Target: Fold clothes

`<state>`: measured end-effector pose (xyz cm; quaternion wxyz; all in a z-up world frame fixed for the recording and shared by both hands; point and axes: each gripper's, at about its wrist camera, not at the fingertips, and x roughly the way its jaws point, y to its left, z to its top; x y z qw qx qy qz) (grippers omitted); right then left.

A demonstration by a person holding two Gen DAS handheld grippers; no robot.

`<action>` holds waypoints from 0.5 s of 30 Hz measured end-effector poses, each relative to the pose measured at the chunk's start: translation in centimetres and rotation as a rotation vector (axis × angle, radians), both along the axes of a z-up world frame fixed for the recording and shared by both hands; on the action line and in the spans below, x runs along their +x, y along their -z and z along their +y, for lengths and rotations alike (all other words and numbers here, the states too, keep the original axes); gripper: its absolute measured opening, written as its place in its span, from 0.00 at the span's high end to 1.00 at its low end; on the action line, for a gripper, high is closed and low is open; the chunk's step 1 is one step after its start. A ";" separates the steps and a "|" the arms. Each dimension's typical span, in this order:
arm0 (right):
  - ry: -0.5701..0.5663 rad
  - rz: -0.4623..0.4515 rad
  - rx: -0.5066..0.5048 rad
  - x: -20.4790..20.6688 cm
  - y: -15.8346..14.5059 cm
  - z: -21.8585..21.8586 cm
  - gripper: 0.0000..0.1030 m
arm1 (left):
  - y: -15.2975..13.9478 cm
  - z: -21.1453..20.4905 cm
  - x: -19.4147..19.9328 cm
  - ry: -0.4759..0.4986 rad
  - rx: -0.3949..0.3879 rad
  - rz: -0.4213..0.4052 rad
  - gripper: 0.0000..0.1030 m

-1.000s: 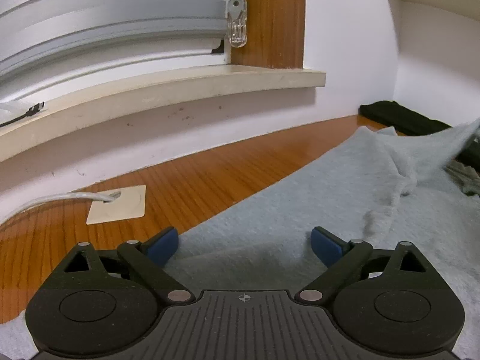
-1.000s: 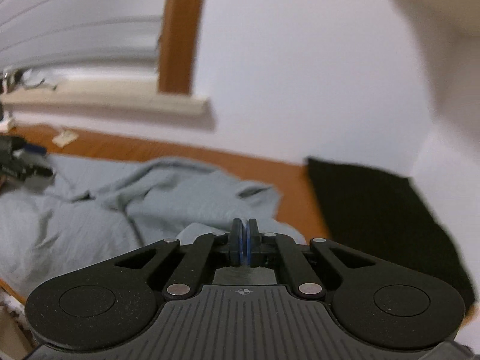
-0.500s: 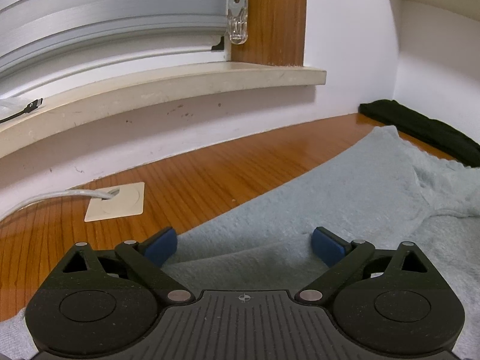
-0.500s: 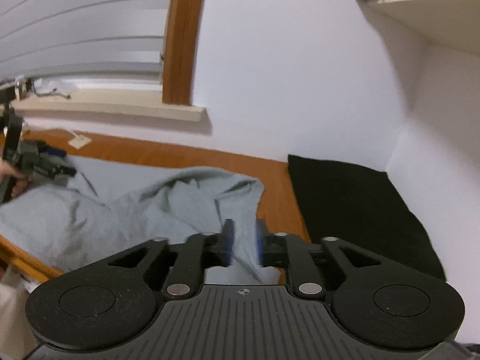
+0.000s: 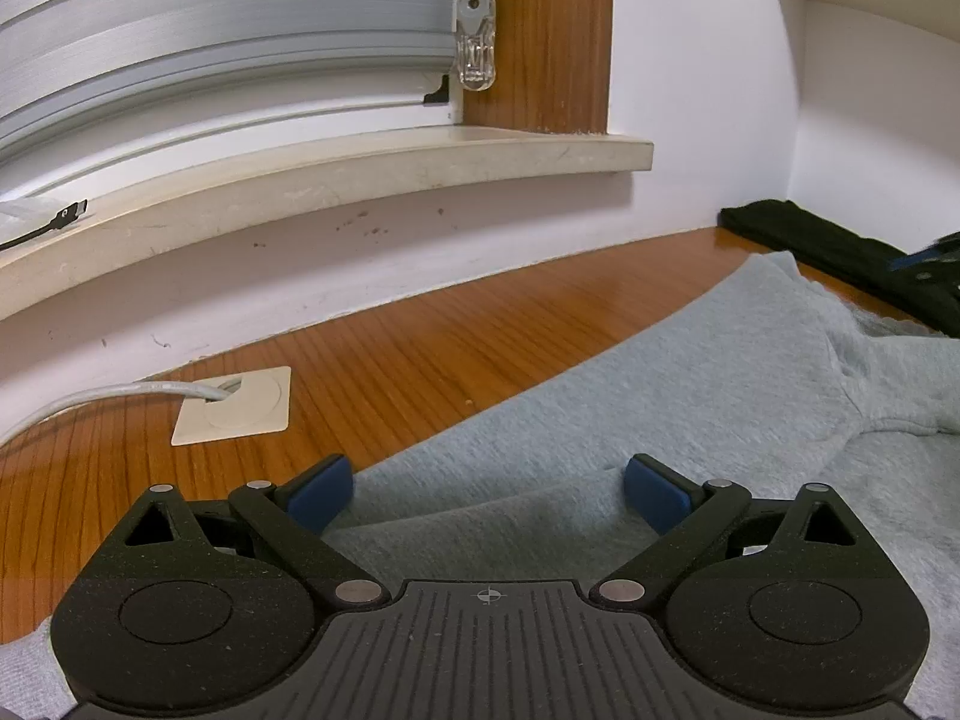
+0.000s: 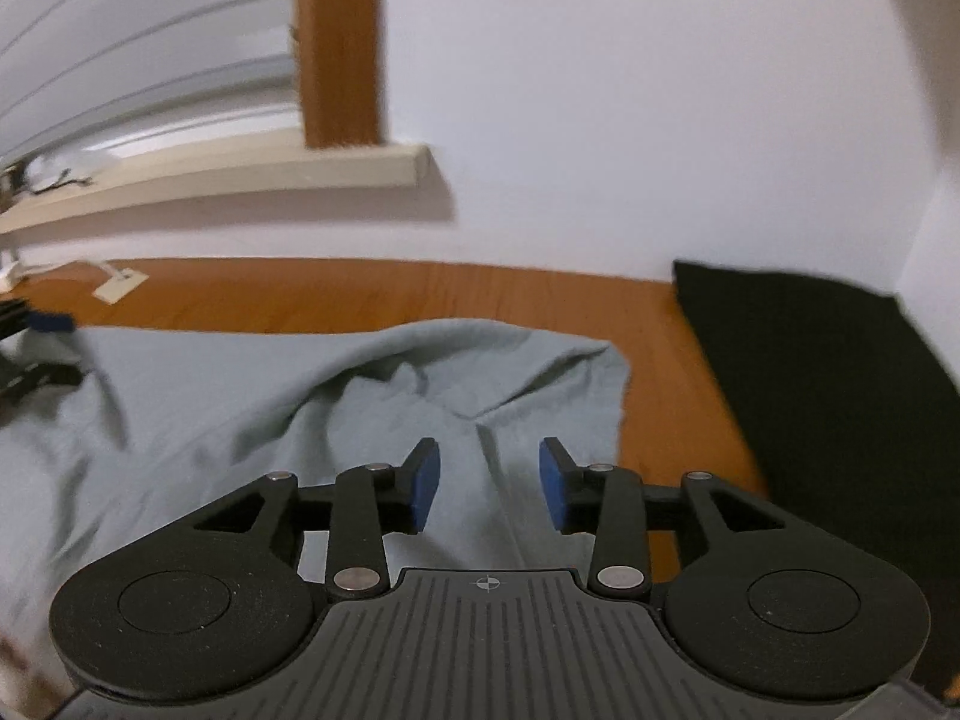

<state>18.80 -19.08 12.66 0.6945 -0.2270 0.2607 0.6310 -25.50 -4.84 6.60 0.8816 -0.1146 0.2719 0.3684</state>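
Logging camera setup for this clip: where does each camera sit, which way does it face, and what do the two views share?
Left wrist: on the left gripper, low over the grey garment, facing the window sill; its open blue-padded fingers show.
Right wrist: on the right gripper, over the garment's bunched end, facing the white wall; its open fingers show.
Shared: garment, wooden tabletop, sill, black cloth, floor plate.
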 end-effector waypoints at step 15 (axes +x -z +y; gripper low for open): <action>-0.065 0.021 -0.065 -1.6 3.8 4.2 0.83 | 0.1 0.0 0.0 0.009 0.002 -0.004 0.03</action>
